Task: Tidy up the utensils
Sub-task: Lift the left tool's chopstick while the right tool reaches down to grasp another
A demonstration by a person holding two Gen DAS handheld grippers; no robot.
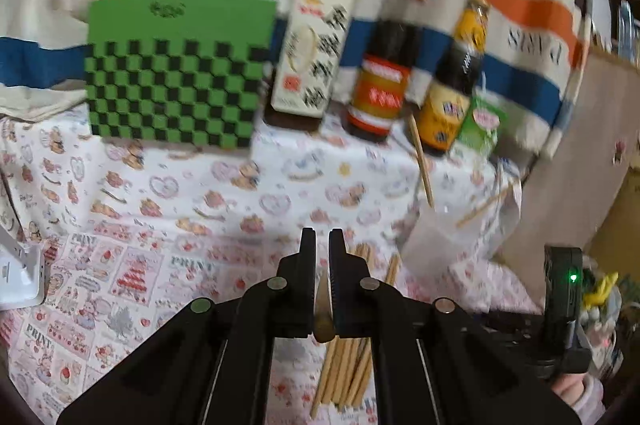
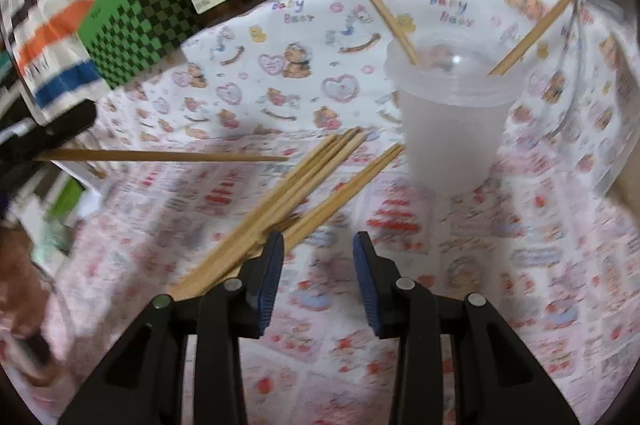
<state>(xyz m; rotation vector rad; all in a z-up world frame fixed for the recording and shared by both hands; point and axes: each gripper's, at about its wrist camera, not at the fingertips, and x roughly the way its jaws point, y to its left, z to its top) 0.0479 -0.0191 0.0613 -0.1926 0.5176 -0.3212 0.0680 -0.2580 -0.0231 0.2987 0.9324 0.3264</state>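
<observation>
The left gripper point(image 1: 322, 237) pinches one chopstick point(image 2: 160, 156); the right gripper point(image 2: 318, 245) stands spread and empty. Ahead of it, the cup point(image 2: 452, 129) holds two; loose chopsticks point(image 2: 304, 181) lie beside. Likely next: carrying the chopstick over the rim.

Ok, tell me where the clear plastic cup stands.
Right wrist view, upper right: the clear plastic cup stands upright on the tablecloth, right of the loose chopsticks.

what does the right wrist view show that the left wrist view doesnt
Only the right wrist view: the open right tongs, and the whole chopstick held level above the cloth by the left tongs.

Only the left wrist view: the bottles' caps, and the chopstick's end pinched between shut pads.

Both: the clear cup with two chopsticks, the loose pile, the green checkered box, the bottles.
</observation>
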